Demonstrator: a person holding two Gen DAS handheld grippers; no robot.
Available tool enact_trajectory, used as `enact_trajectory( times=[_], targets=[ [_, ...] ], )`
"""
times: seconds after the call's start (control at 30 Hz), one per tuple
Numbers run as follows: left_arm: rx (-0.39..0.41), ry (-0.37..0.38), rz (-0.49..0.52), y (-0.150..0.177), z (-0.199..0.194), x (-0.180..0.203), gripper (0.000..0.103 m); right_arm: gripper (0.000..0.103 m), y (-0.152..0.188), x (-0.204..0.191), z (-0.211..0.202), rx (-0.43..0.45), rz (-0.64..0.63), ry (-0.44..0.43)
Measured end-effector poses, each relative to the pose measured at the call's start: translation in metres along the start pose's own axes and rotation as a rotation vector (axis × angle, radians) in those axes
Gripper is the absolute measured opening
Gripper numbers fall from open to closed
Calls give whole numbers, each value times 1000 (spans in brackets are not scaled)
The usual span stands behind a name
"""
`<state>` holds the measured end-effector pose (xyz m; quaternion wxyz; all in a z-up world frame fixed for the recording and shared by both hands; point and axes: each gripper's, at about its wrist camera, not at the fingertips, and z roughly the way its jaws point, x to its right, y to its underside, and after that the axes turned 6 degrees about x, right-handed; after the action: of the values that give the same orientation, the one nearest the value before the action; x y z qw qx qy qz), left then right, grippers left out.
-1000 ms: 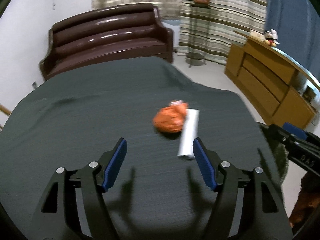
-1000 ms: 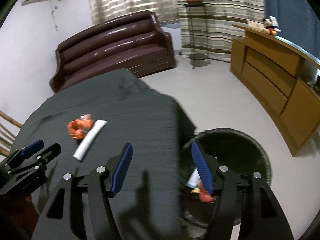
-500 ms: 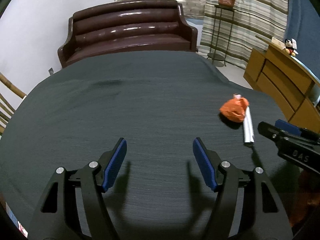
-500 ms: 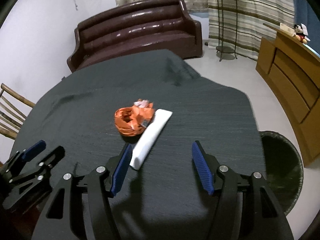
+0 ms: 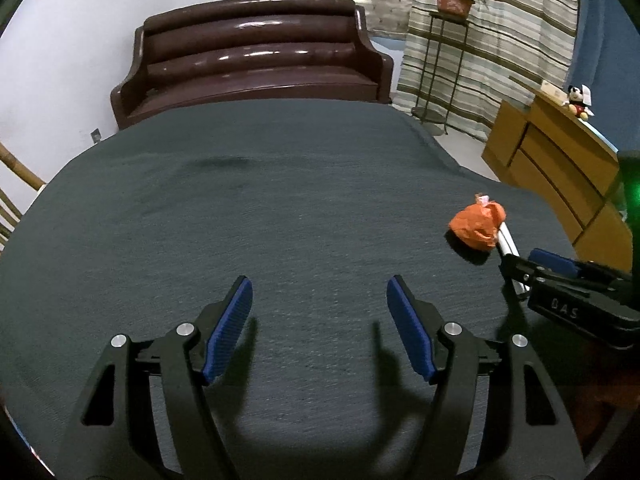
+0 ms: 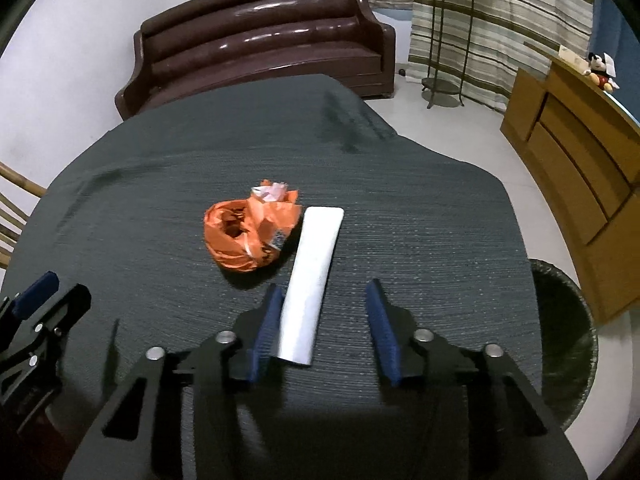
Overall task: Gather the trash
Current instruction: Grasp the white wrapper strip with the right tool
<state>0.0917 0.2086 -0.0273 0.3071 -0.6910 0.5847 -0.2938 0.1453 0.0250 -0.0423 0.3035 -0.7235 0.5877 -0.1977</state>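
Note:
A crumpled orange plastic bag [image 6: 250, 232] and a flat white tube-like wrapper [image 6: 312, 280] lie side by side on the dark cloth-covered table [image 6: 420, 208]. My right gripper [image 6: 325, 326] is open, its fingers straddling the wrapper's near end, the left pad close against it. My left gripper [image 5: 320, 326] is open and empty over bare cloth, well left of the trash. In the left wrist view the orange bag [image 5: 478, 226] and the wrapper [image 5: 507, 242] sit at the right, with the right gripper [image 5: 540, 266] over the wrapper.
A dark round trash bin [image 6: 568, 340] stands on the floor beyond the table's right edge. A brown sofa [image 6: 260, 40] is behind the table. A wooden cabinet [image 6: 572, 148] and a plant stand [image 6: 444, 40] are at the right. A chair [image 6: 16, 200] stands left.
My right gripper swung from over the bin back to the table and came down around the wrapper's near end. My left gripper drew away to the left of the trash.

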Motion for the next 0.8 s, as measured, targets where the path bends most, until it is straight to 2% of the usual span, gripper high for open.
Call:
enact_trajectory(
  times=[0.13,0.33,0.43,0.8],
  targets=[
    [0,29,15,-2,2,11,68,20,2,3,-1,6,-9,-3],
    [5,65,56,-6,6,37,69,18,3,15,-5,24,0,-14],
    [4,84,77,-8,10,51,75,18,2,21,-11,47,0,-2],
    [-13,128,153,-21,32,95,75,18,-1,59,-21,86,65,7]
  ],
)
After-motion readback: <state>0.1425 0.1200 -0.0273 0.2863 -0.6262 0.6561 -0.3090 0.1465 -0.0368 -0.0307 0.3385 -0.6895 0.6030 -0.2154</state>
